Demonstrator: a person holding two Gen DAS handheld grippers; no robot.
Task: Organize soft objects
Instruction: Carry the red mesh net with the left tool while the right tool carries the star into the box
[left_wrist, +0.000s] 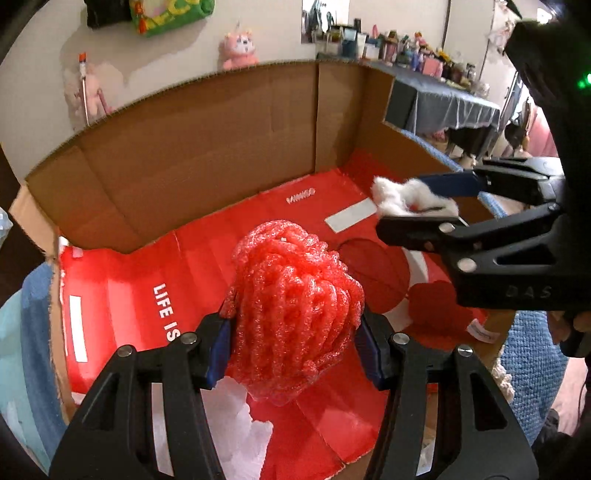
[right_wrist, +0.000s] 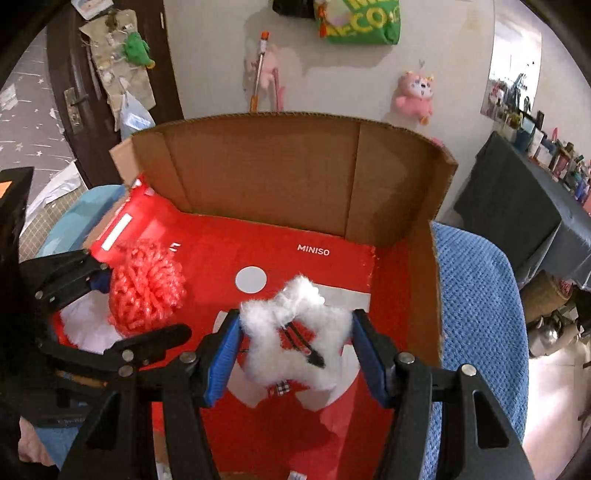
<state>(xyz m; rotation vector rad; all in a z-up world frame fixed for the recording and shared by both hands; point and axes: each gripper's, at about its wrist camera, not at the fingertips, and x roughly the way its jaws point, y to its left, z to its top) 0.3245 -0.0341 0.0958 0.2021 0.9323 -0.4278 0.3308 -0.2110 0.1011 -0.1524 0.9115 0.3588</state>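
My left gripper (left_wrist: 293, 332) is shut on a red foam net ball (left_wrist: 295, 317) and holds it over the open cardboard box (left_wrist: 207, 136) with a red floor. The ball also shows in the right wrist view (right_wrist: 146, 291), at the left. My right gripper (right_wrist: 295, 339) is shut on a white fluffy star with a black hair clip (right_wrist: 295, 332), held above the box floor. In the left wrist view the right gripper (left_wrist: 417, 201) with the star (left_wrist: 410, 197) is at the right, above the box's right side.
The box's tall brown back wall (right_wrist: 280, 173) stands ahead. White stuffing (left_wrist: 236, 424) lies in the box under the left gripper. A blue knitted blanket (right_wrist: 476, 314) lies right of the box. A dark-clothed table (right_wrist: 517, 206) stands at the far right.
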